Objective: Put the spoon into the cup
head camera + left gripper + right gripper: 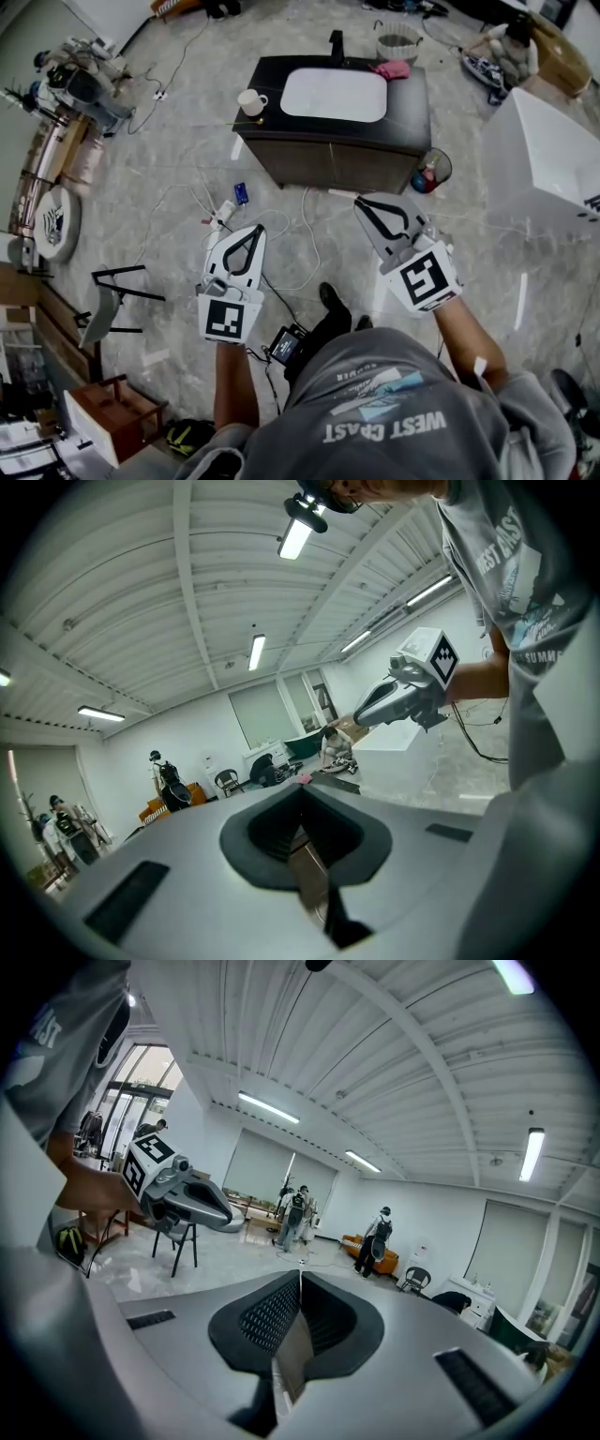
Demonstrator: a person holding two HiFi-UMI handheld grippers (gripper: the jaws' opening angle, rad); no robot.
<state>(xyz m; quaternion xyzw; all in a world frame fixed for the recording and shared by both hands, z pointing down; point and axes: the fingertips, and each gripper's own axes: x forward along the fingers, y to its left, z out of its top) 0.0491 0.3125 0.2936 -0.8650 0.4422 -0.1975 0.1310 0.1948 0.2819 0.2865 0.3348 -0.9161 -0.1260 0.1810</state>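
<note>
While left gripper point(254, 230) and right gripper point(362, 202) hang short of the table point(281, 141), jaws closed, empty, approach looks the step. Spoon point(248, 121) lies beside the cup point(251, 101), upper centre; next: reach, open over it.

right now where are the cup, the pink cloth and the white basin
cup point(250, 101): head view, on its white side wall
pink cloth point(392, 69): head view, middle of the crumpled cloth
white basin point(334, 95): head view, bare middle of the bowl
</note>
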